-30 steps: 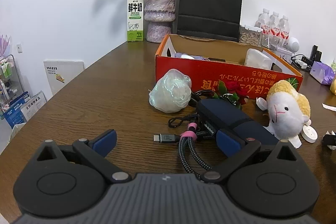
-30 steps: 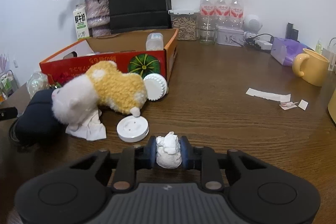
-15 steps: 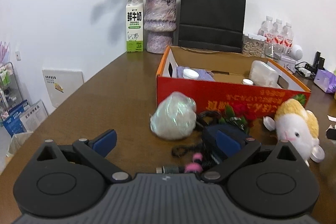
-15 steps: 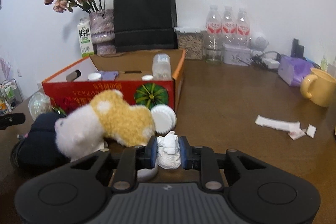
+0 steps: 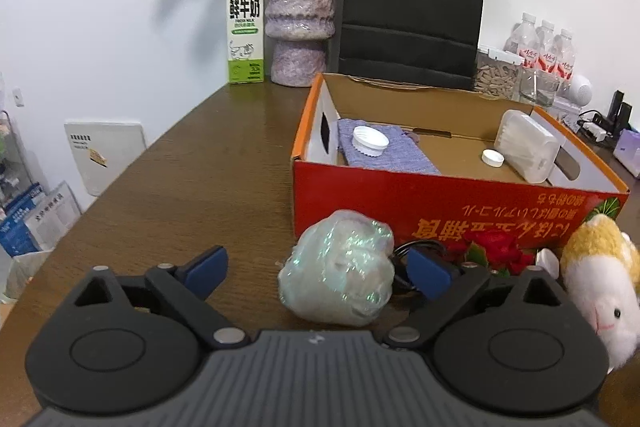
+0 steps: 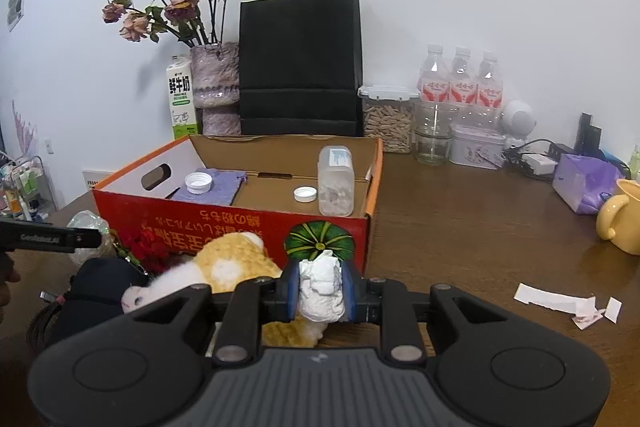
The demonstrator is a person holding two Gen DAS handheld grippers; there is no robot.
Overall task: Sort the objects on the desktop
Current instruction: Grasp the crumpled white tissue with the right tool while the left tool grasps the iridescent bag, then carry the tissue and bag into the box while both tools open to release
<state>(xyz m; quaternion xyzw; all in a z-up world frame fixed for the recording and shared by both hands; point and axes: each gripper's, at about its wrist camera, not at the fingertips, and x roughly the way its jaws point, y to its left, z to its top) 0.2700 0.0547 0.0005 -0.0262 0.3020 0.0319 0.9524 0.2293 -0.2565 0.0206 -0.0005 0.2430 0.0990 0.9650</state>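
Note:
My right gripper [image 6: 321,291] is shut on a crumpled white paper wad [image 6: 321,293], held above the table in front of the red cardboard box [image 6: 240,223]. My left gripper [image 5: 316,269] is open and empty; a shiny crumpled plastic ball [image 5: 338,279] lies between its fingers, close to the box front [image 5: 440,211]. The box holds a purple pouch [image 5: 380,147], two white caps and a clear plastic container [image 5: 528,151]. A plush sheep [image 6: 224,269] lies in front of the box; it also shows in the left wrist view [image 5: 600,283].
A red artificial rose [image 5: 496,249], a dark pouch [image 6: 96,291] and cables lie by the box. A vase [image 5: 300,23], milk carton [image 5: 246,27], black paper bag [image 5: 412,7] and water bottles [image 6: 460,83] stand at the back. A yellow mug [image 6: 618,223] and paper scraps [image 6: 568,303] are at the right.
Both grippers have risen and moved toward the box. The right one still holds the paper wad. The plastic ball now sits between the left fingers; cables and pouch dropped from its view.

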